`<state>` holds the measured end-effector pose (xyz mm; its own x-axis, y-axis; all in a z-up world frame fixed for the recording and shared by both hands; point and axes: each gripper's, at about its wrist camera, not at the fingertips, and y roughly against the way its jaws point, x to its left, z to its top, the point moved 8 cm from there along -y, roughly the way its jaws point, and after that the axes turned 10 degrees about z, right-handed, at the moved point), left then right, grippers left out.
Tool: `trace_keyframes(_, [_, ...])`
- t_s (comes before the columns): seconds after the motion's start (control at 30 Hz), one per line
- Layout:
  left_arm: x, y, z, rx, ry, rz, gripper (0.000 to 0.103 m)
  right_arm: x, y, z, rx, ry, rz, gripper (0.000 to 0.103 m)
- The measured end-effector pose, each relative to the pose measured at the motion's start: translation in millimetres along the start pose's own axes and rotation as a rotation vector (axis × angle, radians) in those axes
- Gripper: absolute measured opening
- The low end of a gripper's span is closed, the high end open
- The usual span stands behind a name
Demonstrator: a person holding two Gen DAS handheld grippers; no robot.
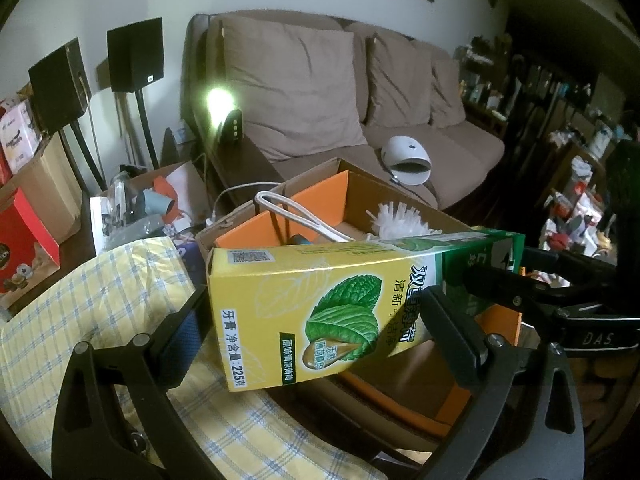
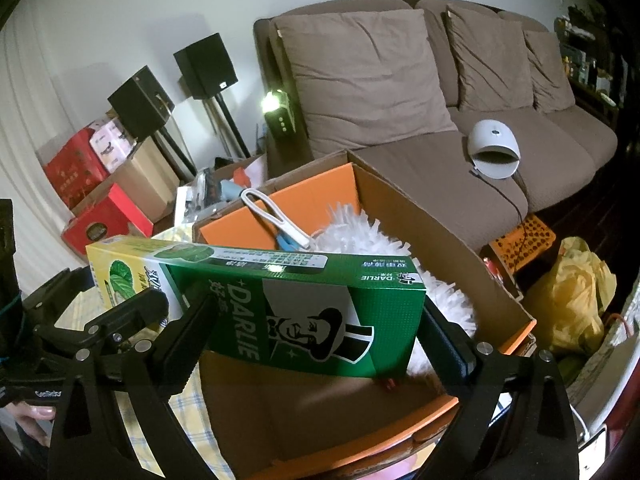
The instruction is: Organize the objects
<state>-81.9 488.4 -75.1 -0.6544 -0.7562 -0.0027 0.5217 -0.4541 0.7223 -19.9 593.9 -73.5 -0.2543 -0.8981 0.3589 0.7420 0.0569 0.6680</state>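
A long toothpaste box (image 1: 320,304), yellow at one end and green at the other (image 2: 304,312), hangs level over an open cardboard box (image 1: 400,196) with orange inner flaps (image 2: 440,216). My left gripper (image 1: 316,308) holds the yellow end, one finger by the end edge and the other across the front face. My right gripper (image 2: 318,312) clamps the green end the same way, and also shows in the left wrist view (image 1: 508,276). Inside the cardboard box lie a white bristly duster (image 2: 360,236) and a looped white cable (image 2: 264,208).
A yellow checked cloth (image 1: 100,300) lies left of the cardboard box. Behind it stands a brown sofa (image 2: 400,152) carrying a white domed lamp (image 2: 494,152). Two black speakers (image 1: 136,56) and red cartons (image 2: 108,220) are at left. A yellow bag (image 2: 576,292) and an orange crate (image 2: 524,244) are at right.
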Motion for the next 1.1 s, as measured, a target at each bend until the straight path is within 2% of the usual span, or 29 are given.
trace_keyframes(0.4, [-3,-2,3,-0.003,-0.023,0.030,0.099,-7,-5,-3,0.015,-0.014,-0.008,0.096])
trace_keyframes(1.1, [-9,-6,5,-0.006,-0.028,0.021,0.099,-12,-5,-5,0.020,-0.024,-0.026,0.095])
